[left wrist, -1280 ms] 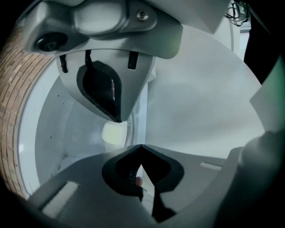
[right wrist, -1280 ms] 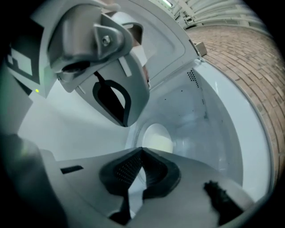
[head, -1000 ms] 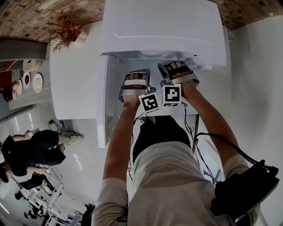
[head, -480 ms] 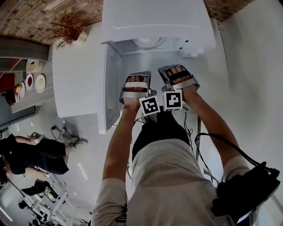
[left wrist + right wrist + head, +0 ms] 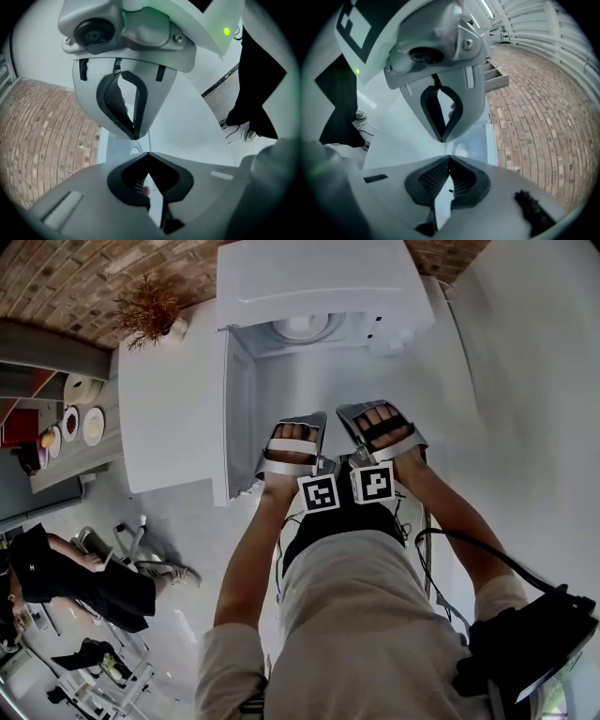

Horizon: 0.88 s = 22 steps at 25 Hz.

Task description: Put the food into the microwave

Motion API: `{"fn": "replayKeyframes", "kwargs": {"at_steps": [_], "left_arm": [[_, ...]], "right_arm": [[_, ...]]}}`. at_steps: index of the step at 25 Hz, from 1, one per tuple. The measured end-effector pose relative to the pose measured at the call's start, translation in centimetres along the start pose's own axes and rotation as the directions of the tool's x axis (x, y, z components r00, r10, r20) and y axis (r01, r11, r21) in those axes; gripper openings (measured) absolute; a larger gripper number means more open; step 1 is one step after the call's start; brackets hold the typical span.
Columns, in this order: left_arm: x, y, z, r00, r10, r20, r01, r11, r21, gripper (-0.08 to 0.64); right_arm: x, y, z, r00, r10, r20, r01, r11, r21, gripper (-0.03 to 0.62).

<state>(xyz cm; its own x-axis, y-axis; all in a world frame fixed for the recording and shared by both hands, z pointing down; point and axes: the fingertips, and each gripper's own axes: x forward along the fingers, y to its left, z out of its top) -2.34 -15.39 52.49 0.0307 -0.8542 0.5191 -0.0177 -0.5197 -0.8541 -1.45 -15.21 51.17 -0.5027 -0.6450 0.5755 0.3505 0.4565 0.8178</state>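
The left gripper (image 5: 298,420) and the right gripper (image 5: 364,411) are now pulled back from the microwave (image 5: 319,282); its opening, earlier at their tips, lies well ahead of them.

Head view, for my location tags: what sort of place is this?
Likely a mock kitchen: an open white microwave on a white counter, a red brick wall, small plates of food at left.
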Motion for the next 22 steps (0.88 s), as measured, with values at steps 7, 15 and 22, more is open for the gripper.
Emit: {"fn": "replayKeyframes", "kwargs": {"at_steps": [7,15,22], "left_arm": [[-3.6,0.6,1.5,0.998,0.046,0.04,-0.047,0.999,0.027,0.006],[-4.7,1.3,1.8,0.996,0.07,0.051,-0.071,0.997,0.02,0.006],[-4.9,1.2,2.0,0.996,0.07,0.051,-0.071,0.997,0.018,0.006]], "right_arm": [[-3.2,-0.6,1.0,0.998,-0.054,-0.015,0.054,0.999,0.0,0.006],[-4.5,-0.9,2.0,0.997,-0.073,-0.013,0.073,0.997,-0.021,0.006],[-4.9,-0.9,1.8,0.996,-0.082,-0.026,0.082,0.996,-0.022,0.006]]}}
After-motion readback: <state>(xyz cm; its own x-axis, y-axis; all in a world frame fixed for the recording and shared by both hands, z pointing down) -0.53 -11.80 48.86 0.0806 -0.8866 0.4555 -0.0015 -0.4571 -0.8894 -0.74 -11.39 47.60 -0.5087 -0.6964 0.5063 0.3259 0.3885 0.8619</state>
